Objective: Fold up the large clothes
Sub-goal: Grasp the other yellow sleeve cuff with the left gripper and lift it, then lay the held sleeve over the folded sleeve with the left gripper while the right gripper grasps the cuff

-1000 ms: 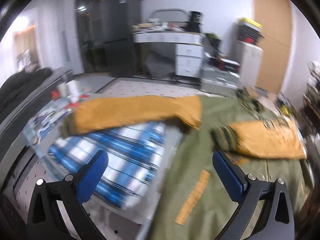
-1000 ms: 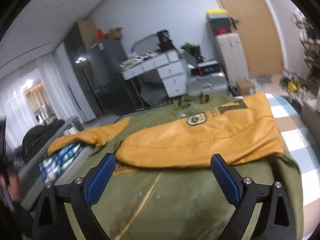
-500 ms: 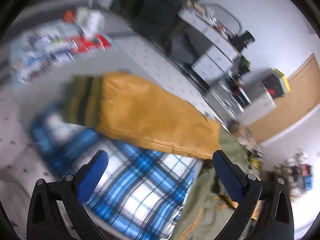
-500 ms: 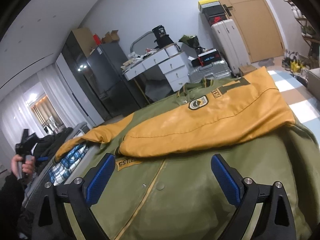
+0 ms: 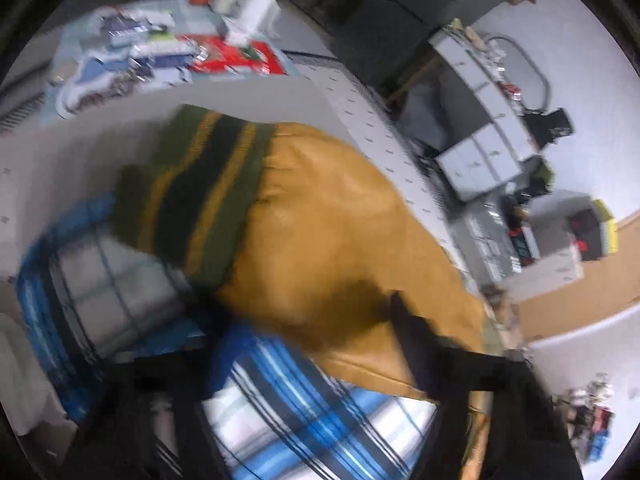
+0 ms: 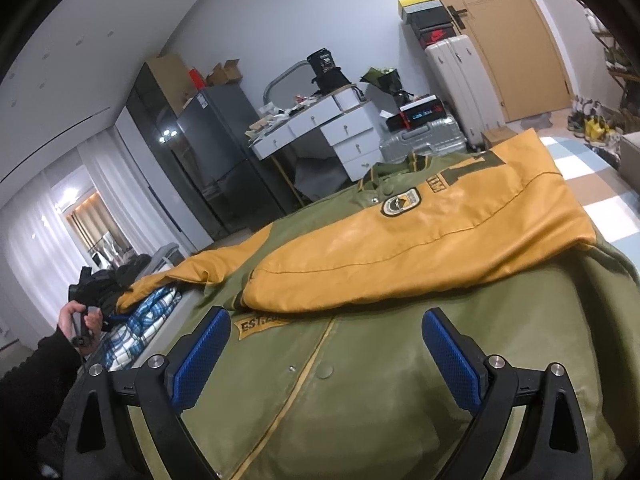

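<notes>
Hovering wide open, my right claw point(image 6: 325, 354) frames the olive front of the jacket point(image 6: 360, 380) at lower centre, its mustard sleeve point(image 6: 420, 248) folded across the chest above. My left claw point(image 5: 320, 360) is a dark blur low in its view over the other sleeve point(image 5: 340, 248) and blue plaid cloth point(image 5: 300, 412); I cannot tell its grip.

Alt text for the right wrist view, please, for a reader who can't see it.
An olive-green varsity jacket lies spread out front side up, one mustard-yellow sleeve folded across its chest. The right gripper hangs open just above the jacket's lower front, blue pads apart. At far left, a hand holds the other gripper near the second sleeve.
</notes>
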{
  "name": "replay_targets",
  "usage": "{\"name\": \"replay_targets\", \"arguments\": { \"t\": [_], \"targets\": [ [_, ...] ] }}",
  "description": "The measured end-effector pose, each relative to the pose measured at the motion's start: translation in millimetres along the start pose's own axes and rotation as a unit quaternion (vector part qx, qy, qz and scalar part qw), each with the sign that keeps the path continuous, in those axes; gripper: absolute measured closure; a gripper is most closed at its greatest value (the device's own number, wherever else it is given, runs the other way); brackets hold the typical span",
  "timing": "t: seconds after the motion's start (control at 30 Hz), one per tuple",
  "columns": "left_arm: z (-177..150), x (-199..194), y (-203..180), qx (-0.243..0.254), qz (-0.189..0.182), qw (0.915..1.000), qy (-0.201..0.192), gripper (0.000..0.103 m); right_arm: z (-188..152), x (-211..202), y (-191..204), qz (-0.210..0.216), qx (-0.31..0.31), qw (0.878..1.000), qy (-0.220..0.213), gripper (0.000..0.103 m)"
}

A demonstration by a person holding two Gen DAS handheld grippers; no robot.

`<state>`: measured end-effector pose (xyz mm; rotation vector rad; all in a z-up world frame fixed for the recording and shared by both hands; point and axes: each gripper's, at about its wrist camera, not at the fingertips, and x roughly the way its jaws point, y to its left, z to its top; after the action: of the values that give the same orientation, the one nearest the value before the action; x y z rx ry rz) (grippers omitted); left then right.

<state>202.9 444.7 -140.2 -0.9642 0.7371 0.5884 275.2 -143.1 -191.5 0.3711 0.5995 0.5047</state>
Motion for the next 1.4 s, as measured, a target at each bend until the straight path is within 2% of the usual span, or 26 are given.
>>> {"name": "replay_targets", "arguments": {
  "t": [0.03, 0.07, 0.2, 0.3, 0.37, 0.43, 0.53, 0.6, 0.67, 0.77, 0.8, 0.87, 0.97, 1.0, 1.07, 1.13, 1.17, 1.23, 1.3, 1.33, 1.4],
  "targets": [
    [1.6, 2.2, -1.1, 0.01, 0.005, 0.9999, 0.002, 0.086, 0.2, 0.5, -1.1, 0.0, 0.003, 1.0, 0.001, 0.005],
    [4.0, 3.5, -2.2, 0.02, 0.006, 0.9998, 0.002, 0.09, 0.3, 0.8, -2.1, 0.0, 0.006, 1.0, 0.002, 0.005],
    [8.8, -9.7, -11.3, 0.065, 0.022, 0.9963, -0.052, 0.098, 1.4, 0.6, -4.8, 0.002, 0.013, 1.0, 0.002, 0.005],
    [5.4, -29.6, -42.2, 0.127, 0.027, 0.9859, -0.106, 0.099, 1.6, 0.0, -6.1, 0.003, 0.016, 1.0, 0.001, 0.005],
    [-0.3, -52.9, -69.3, 0.169, 0.012, 0.9753, -0.142, 0.099, 1.9, -0.6, -6.2, 0.003, 0.017, 1.0, 0.0, 0.005],
    [-3.0, -68.1, -94.1, 0.207, -0.015, 0.9652, -0.158, 0.099, 1.9, -1.3, -6.3, 0.004, 0.018, 1.0, 0.0, 0.005],
    [-17.6, -95.8, -137.0, 0.267, -0.078, 0.9451, -0.172, 0.099, 1.8, -4.3, -5.2, 0.001, 0.017, 1.0, -0.005, 0.005],
    [-32.6, -111.3, -165.0, 0.303, -0.124, 0.9288, -0.174, 0.099, 2.3, -8.6, -4.4, 0.001, 0.015, 1.0, -0.014, 0.005],
    [-54.3, -123.9, -193.6, 0.344, -0.166, 0.9082, -0.171, 0.1, 2.5, -10.9, -4.8, 0.001, 0.016, 1.0, -0.02, 0.005],
    [-104.2, -132.1, -238.2, 0.416, -0.22, 0.8693, -0.152, 0.1, 2.9, -12.4, -6.2, 0.0, 0.021, 1.0, -0.021, 0.005],
    [-114.7, -131.8, -244.3, 0.429, -0.231, 0.8611, -0.146, 0.1, 3.0, -12.7, -7.3, 0.0, 0.024, 0.999, -0.021, 0.005],
    [-155.1, -124.4, -267.4, 0.467, -0.262, 0.8371, -0.112, 0.1, 3.8, -14.2, -9.7, 0.002, 0.031, 0.999, -0.024, 0.005],
    [-205.1, -101.1, -290.7, 0.501, -0.296, 0.8107, -0.068, 0.1, 6.3, -17.9, -14.0, 0.002, 0.043, 0.999, -0.032, 0.005],
    [-216.1, -94.1, -295.1, 0.507, -0.301, 0.8059, -0.057, 0.101, 6.7, -19.1, -16.0, 0.001, 0.047, 0.998, -0.036, 0.005],
    [-254.1, -62.9, -308.2, 0.52, -0.311, 0.796, -0.007, 0.101, 7.9, -22.6, -21.8, -0.001, 0.061, 0.997, -0.042, 0.005],
    [-279.4, -33.6, -317.8, 0.525, -0.305, 0.7937, 0.028, 0.101, 8.9, -26.2, -29.3, -0.006, 0.079, 0.996, -0.047, 0.005],
    [-296.0, -13.6, -321.8, 0.533, -0.299, 0.7899, 0.051, 0.101, 9.0, -27.8, -33.9, -0.008, 0.091, 0.995, -0.05, 0.005],
    [-322.1, 11.4, -325.3, 0.538, -0.282, 0.7902, 0.078, 0.101, 9.6, -30.9, -43.3, -0.009, 0.11, 0.992, -0.055, 0.005],
    [-339.1, 38.4, -321.7, 0.538, -0.27, 0.7883, 0.129, 0.101, 10.0, -32.3, -53.4, -0.014, 0.134, 0.989, -0.058, 0.005],
    [-350.5, 52.3, -318.0, 0.543, -0.25, 0.7874, 0.151, 0.101, 10.1, -32.3, -58.0, -0.014, 0.146, 0.987, -0.057, 0.004],
    [-370.2, 68.6, -310.8, 0.554, -0.224, 0.7796, 0.186, 0.101, 9.8, -32.2, -63.8, -0.015, 0.163, 0.985, -0.056, 0.004]
  ]
}}
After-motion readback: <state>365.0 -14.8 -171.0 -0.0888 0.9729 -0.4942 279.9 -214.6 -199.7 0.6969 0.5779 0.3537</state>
